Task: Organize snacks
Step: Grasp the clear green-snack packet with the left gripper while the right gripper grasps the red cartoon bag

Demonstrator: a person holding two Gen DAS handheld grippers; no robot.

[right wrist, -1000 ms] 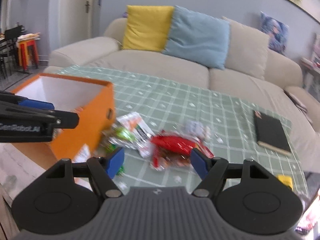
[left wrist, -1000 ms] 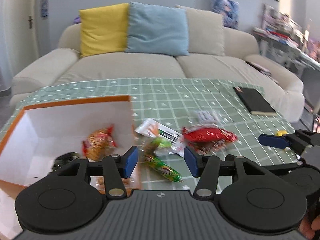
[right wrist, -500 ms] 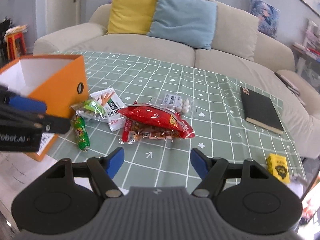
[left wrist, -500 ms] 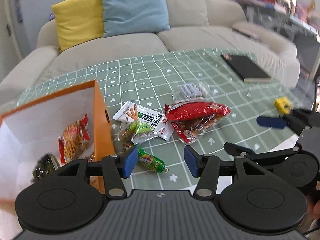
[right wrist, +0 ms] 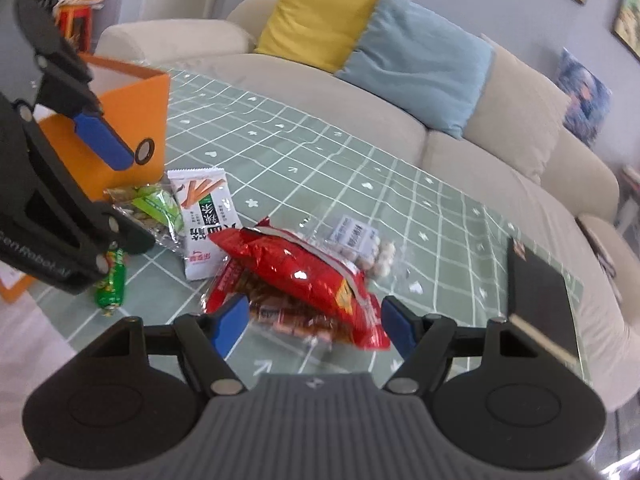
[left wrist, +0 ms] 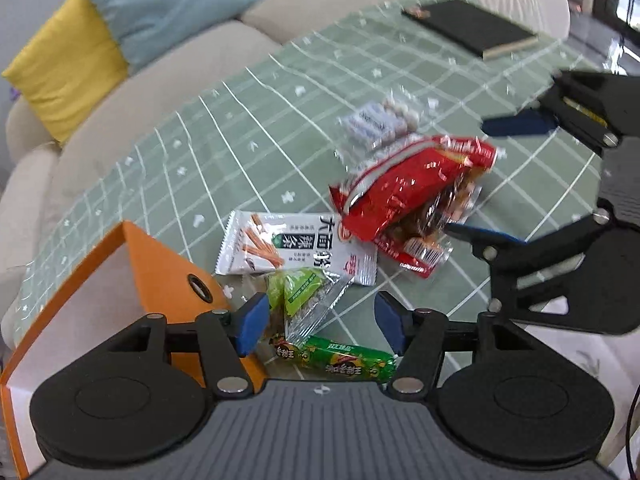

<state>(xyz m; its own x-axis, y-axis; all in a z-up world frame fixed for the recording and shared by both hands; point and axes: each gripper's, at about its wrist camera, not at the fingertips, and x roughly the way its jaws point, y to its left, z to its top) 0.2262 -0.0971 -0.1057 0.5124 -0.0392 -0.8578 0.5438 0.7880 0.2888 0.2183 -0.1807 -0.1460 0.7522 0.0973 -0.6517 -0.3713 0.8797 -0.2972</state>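
Snacks lie in a heap on the green checked tablecloth [left wrist: 240,128] beside the orange box [left wrist: 160,264]. My left gripper [left wrist: 320,324] hovers low over a green packet [left wrist: 304,292] and a green sausage stick [left wrist: 340,360]. Its jaws are opening and the pads touch nothing. A white packet [left wrist: 280,248] lies just beyond. My right gripper [right wrist: 314,324] stands open close over a red bag [right wrist: 296,264], which rests on a clear packet of brown pieces [right wrist: 280,312]. A clear bag of white balls [right wrist: 360,240] lies behind the red bag.
A black notebook [right wrist: 536,296] lies at the table's right end. A cream sofa [right wrist: 500,152] with yellow and blue cushions runs behind the table. The two grippers are close together, the left one's blue pad [right wrist: 104,140] in front of the box.
Both grippers have dropped toward the snack heap and tilted downward. The left one has swung from over the box to the green packets, rolled, and its jaws stand wider.
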